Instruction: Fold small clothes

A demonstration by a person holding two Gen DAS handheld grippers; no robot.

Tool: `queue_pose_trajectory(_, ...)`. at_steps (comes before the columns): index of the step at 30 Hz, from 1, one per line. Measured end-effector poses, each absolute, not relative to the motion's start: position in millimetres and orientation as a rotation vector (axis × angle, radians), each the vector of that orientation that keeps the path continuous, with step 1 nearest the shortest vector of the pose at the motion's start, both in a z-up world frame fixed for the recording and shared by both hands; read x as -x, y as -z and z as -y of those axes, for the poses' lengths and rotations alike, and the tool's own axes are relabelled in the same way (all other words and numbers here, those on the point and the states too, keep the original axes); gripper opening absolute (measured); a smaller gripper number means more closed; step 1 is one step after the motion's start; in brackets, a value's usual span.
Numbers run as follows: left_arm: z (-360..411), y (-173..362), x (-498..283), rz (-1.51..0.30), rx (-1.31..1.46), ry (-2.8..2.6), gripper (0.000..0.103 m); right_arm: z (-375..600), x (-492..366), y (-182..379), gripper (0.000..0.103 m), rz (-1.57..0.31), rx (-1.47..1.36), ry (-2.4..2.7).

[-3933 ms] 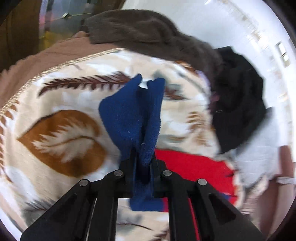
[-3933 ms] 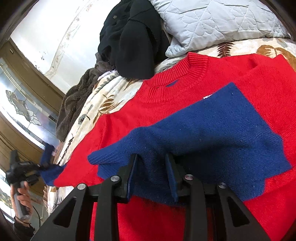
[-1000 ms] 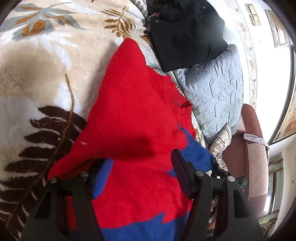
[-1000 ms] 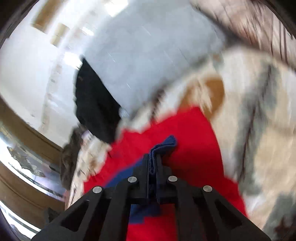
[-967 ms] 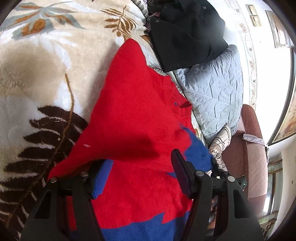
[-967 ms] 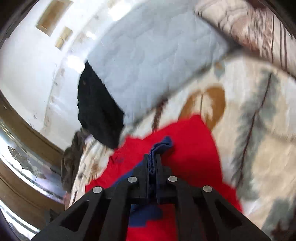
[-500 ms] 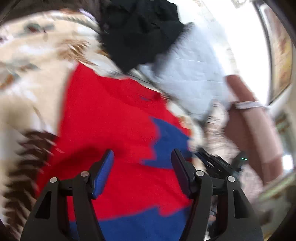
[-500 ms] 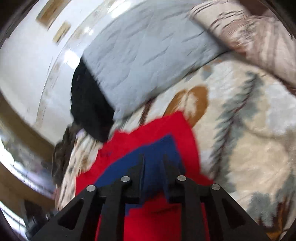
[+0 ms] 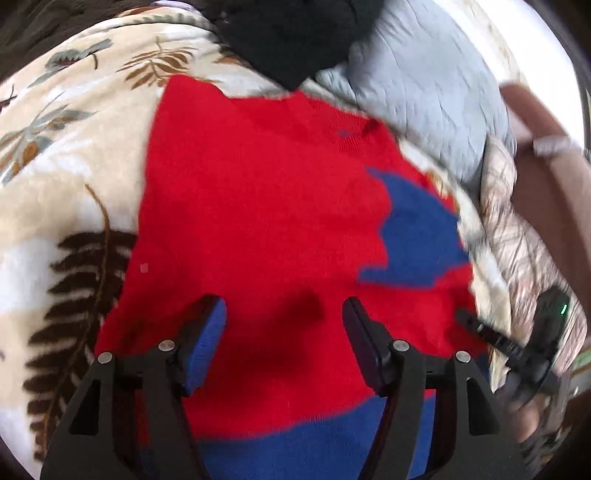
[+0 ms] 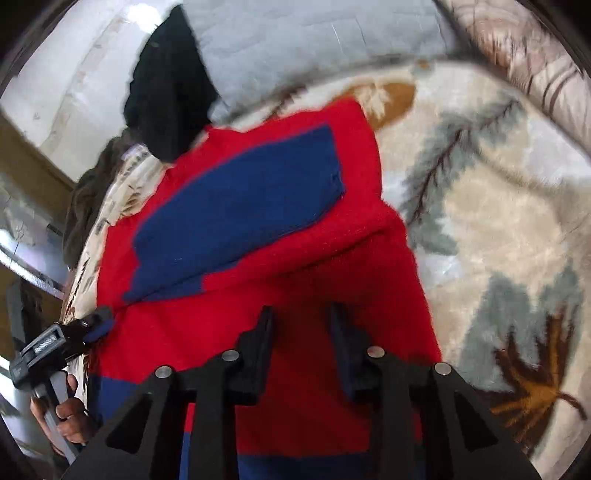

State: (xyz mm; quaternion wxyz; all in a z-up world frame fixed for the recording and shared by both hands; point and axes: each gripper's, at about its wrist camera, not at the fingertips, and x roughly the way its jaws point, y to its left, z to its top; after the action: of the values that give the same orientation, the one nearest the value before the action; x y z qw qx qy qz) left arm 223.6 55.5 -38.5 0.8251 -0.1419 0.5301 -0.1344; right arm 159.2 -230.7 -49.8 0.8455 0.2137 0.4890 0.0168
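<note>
A red and blue sweater [image 9: 258,206] lies spread on the leaf-patterned blanket [image 9: 55,177] of a bed, its blue sleeve [image 10: 243,206] folded across the red body, with a black garment [image 9: 295,33] and a grey pillow [image 9: 417,85] just beyond its neckline. The left gripper [image 9: 284,332] hangs over the sweater with its 2 fingers spread wide and nothing between them. The right gripper [image 10: 301,339] has just been opening and stands released above the red knit, its 2 fingers partly apart, holding nothing.
</note>
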Motion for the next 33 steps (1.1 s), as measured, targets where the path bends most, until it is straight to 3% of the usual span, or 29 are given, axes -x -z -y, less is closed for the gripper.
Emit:
queue_pose_trajectory(11,-133,25,-120,-1.336,0.502,0.376,0.065,258,-63,34,0.039,-1.141,-0.496,-0.076)
queue_pose_trajectory(14,-133,32,-90,-1.381,0.507,0.386,0.065,276,-28,35,0.038,-1.116,-0.553,-0.102)
queue_pose_trajectory(17,-127,37,-62,-1.398,0.512,0.406,0.065,287,-4,35,0.049,-1.106,-0.553,-0.052)
queue_pose_trajectory(33,-97,51,-9,-1.483,0.386,0.387,0.076,261,37,65,0.051,-1.24,-0.526,-0.279)
